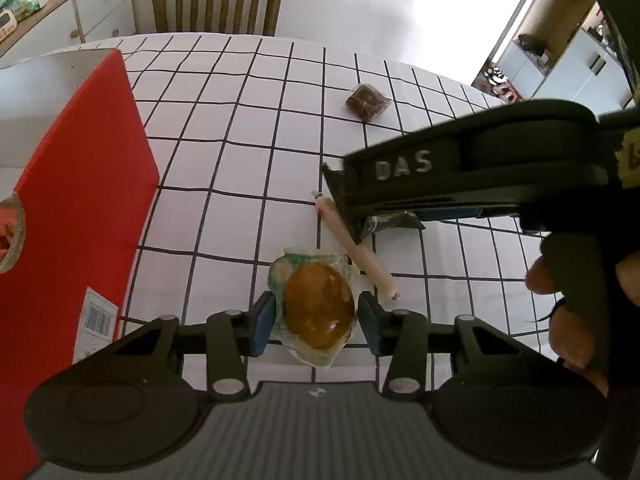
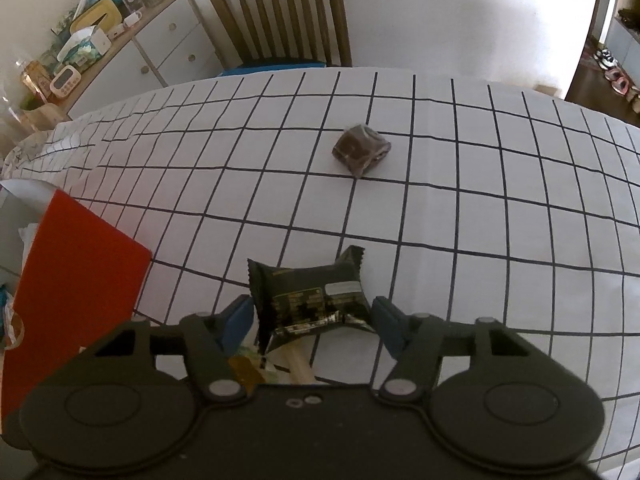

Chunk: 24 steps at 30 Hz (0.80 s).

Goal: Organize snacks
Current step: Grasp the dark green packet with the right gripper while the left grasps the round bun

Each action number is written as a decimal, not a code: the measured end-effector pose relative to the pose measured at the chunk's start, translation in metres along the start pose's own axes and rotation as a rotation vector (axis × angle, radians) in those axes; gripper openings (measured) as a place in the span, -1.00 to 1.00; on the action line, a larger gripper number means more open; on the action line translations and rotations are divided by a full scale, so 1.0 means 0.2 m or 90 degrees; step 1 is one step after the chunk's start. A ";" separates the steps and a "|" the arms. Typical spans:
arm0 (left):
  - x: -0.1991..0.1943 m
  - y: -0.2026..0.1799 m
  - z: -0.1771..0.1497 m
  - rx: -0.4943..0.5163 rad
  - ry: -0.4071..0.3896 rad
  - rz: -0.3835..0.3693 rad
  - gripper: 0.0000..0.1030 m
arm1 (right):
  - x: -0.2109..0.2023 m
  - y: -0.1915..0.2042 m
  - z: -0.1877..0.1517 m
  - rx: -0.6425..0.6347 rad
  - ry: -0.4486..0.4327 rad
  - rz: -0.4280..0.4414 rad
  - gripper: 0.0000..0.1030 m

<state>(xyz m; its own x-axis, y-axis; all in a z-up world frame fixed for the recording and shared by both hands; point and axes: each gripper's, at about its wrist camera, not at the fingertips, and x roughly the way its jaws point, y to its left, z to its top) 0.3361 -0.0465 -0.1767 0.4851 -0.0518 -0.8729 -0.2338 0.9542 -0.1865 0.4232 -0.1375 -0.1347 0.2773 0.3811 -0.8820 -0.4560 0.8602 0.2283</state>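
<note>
Straddling a packaged brown egg (image 1: 319, 306) on the grid-patterned tablecloth (image 1: 248, 152), the left gripper (image 1: 318, 320) has its blue pads against the wrapper's sides. Just right, the right gripper (image 2: 312, 316) brackets a black snack packet (image 2: 310, 300), its pads at the edges; whether they press is unclear. A red box (image 1: 76, 200) stands left, a brown wrapped cake (image 2: 361, 147) farther off, and a thin sausage stick (image 1: 356, 246) beside the egg.

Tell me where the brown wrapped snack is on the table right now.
The brown wrapped snack lies alone on the checked tablecloth, far side toward the wooden chair, well beyond the black packet.
</note>
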 end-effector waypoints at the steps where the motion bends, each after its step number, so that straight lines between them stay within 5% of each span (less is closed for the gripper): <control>1: -0.01 0.01 -0.01 -0.004 0.000 -0.001 -0.18 | 0.00 0.00 0.00 0.000 -0.003 -0.001 0.12; 10: -0.08 0.02 -0.01 -0.007 0.000 0.007 -0.21 | -0.08 -0.04 -0.04 0.017 -0.021 -0.001 -0.21; 24: -0.31 0.02 -0.08 0.005 0.000 -0.020 -0.21 | -0.35 -0.06 -0.21 0.037 -0.053 0.007 -0.25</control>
<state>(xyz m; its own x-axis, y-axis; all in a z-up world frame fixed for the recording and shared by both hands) 0.2911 -0.0435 -0.1315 0.4918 -0.0826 -0.8668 -0.2118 0.9542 -0.2111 0.3729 -0.1884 -0.0930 0.3432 0.4162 -0.8420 -0.4101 0.8729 0.2644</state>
